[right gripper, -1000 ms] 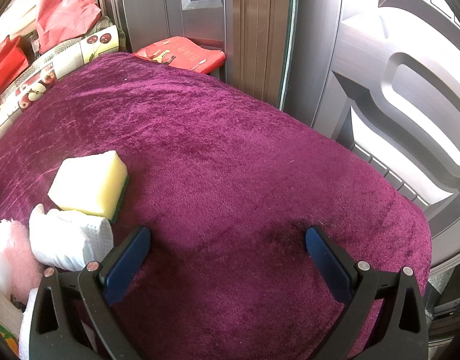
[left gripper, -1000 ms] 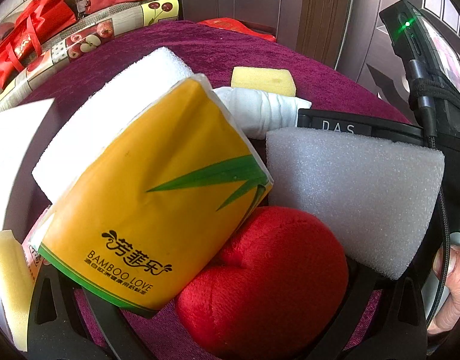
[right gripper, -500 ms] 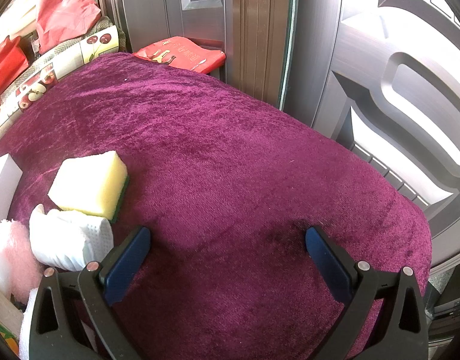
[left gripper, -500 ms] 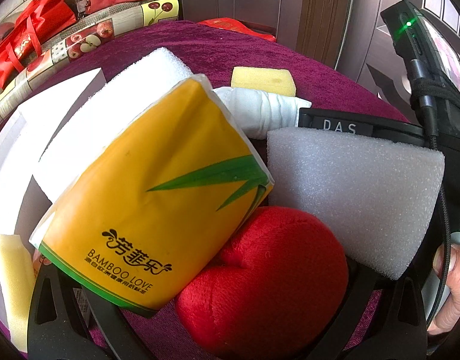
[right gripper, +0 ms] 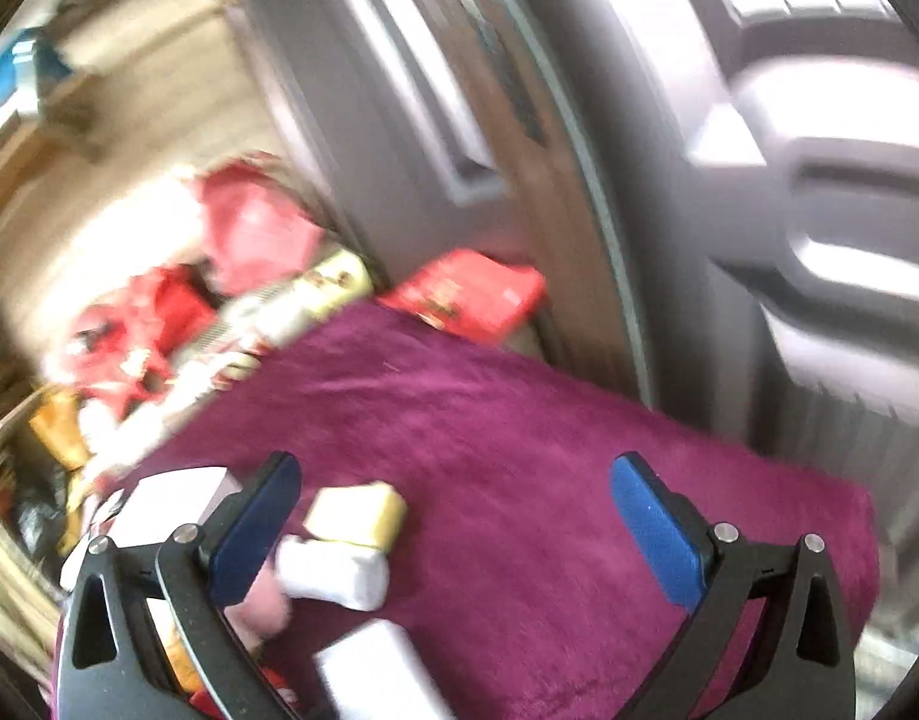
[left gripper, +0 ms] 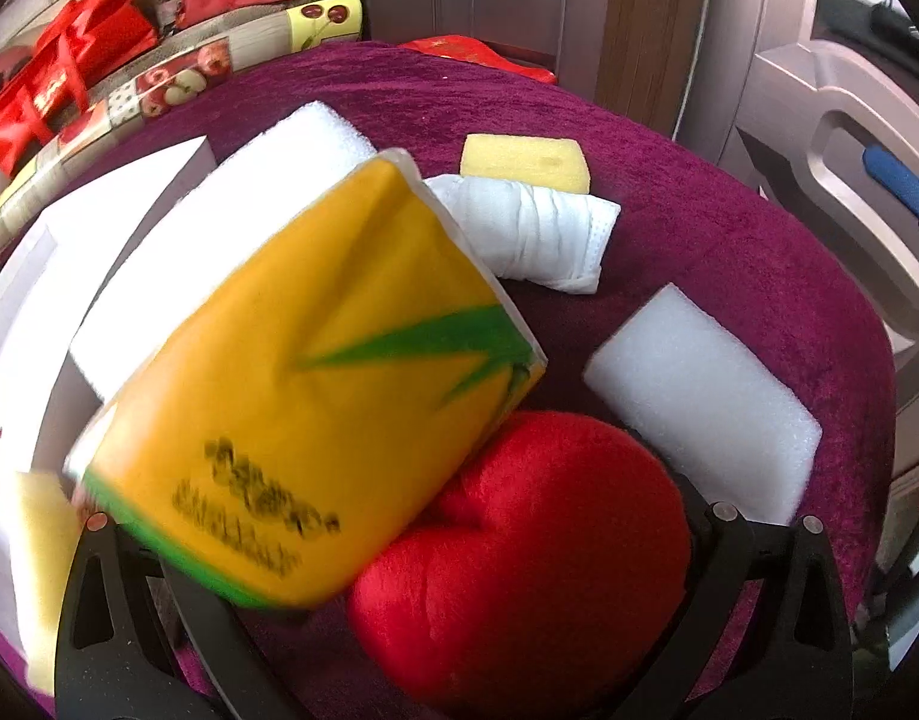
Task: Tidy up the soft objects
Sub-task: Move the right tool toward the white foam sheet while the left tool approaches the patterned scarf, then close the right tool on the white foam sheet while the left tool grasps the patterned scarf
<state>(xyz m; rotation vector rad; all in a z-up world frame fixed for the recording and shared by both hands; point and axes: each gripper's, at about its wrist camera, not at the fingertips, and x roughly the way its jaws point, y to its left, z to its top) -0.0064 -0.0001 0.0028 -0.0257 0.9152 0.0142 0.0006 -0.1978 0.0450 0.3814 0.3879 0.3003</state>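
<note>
A yellow tissue pack (left gripper: 303, 396) leans on a red plush heart (left gripper: 519, 558); both sit between the fingers of my left gripper (left gripper: 447, 456), which stands open with its tips hidden behind them. A small white foam block (left gripper: 705, 402) lies on the purple cloth (left gripper: 729, 252) to the right. Behind are a rolled white cloth (left gripper: 531, 234), a yellow sponge (left gripper: 525, 162) and a long white foam slab (left gripper: 231, 222). My right gripper (right gripper: 453, 468) hangs open and empty above the cloth, its view blurred; the sponge (right gripper: 354, 516) and rolled cloth (right gripper: 333, 576) show by its left finger.
A white box (left gripper: 69, 276) stands at the left of the table. Red bags (left gripper: 57, 72) and a fruit-patterned surface (left gripper: 177, 78) lie beyond the far left edge. A red packet (right gripper: 465, 294) sits at the far edge, with a grey door (right gripper: 789, 180) close behind and right.
My right gripper has risen off the table and swung left. The small foam block that leaned on it now lies flat on the cloth. The tissue pack is blurred and has shifted slightly.
</note>
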